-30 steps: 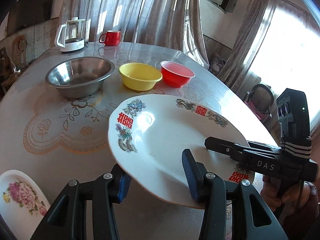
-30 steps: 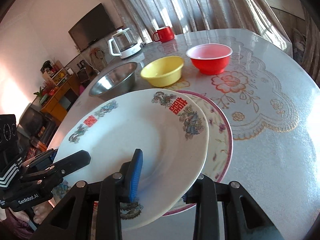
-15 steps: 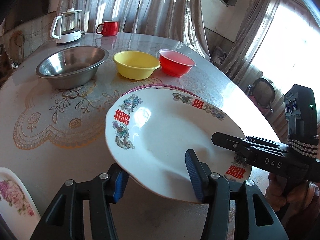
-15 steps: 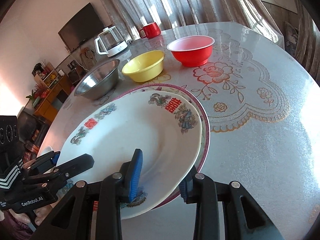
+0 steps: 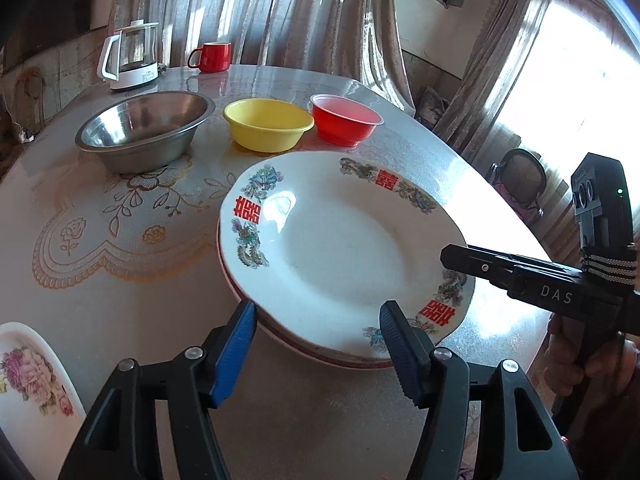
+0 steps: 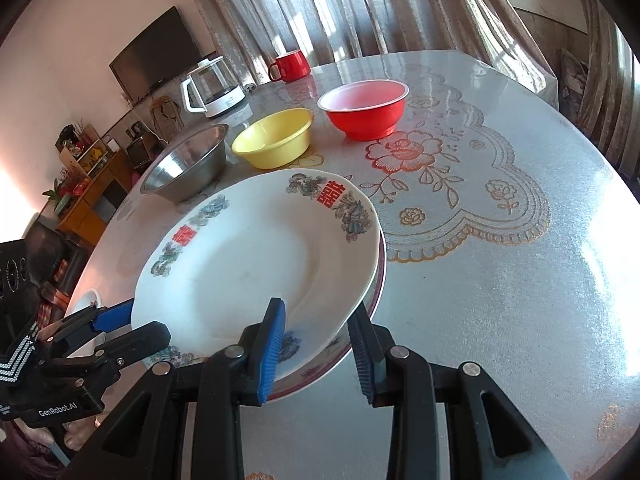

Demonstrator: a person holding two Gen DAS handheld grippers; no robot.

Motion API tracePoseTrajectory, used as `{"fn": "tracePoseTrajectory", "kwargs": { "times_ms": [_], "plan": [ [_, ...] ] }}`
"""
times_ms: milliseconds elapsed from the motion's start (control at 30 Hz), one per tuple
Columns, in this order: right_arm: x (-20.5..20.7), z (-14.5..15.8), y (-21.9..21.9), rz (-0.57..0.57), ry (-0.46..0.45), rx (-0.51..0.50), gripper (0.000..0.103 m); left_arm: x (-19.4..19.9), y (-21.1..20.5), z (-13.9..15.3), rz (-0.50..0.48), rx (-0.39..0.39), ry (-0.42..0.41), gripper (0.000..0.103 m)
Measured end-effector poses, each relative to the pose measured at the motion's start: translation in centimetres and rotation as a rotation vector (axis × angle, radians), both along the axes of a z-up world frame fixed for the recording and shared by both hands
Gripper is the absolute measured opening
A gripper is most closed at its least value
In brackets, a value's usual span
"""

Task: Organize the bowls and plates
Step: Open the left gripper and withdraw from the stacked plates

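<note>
Left wrist view: our left gripper (image 5: 316, 342) and right gripper (image 6: 316, 346) both stand spread at the near rim of the white plate (image 5: 340, 248), which sits on a red-rimmed plate (image 5: 320, 350) on the bench (image 5: 120, 300). We should back straight off without nudging. We count three plates, including a rose plate (image 5: 32, 376), and three bowls: steel (image 5: 144, 130), yellow (image 5: 268, 124), red (image 5: 344, 120).

Left wrist camera looks low across the round lace-covered desk (image 5: 120, 216) toward the curtains; right wrist camera faces the same way from the opposite side. Both closely share the white dragon-patterned plate (image 5: 340, 248) (image 6: 256, 256).
</note>
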State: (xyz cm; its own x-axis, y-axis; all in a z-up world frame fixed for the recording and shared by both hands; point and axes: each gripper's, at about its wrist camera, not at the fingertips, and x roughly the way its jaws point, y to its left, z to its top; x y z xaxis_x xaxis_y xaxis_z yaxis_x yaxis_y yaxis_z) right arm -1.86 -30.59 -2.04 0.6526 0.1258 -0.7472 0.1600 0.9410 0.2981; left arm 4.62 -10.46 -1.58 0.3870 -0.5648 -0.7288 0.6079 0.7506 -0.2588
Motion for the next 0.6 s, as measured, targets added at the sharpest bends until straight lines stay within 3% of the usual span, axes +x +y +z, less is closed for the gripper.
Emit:
{"fn": "tracePoseTrajectory", "kwargs": {
  "times_ms": [433,600],
  "plan": [
    [0.9,0.4,-1.4,-0.078,-0.034,-0.017,0.033,0.7,2.0,0.7,0.101,-0.068,-0.036,0.064],
    [1.2,-0.1,-1.0,-0.072,-0.023,-0.040,0.032,1.0,0.9,0.6,0.061,-0.088,-0.020,0.065]
  ]
}}
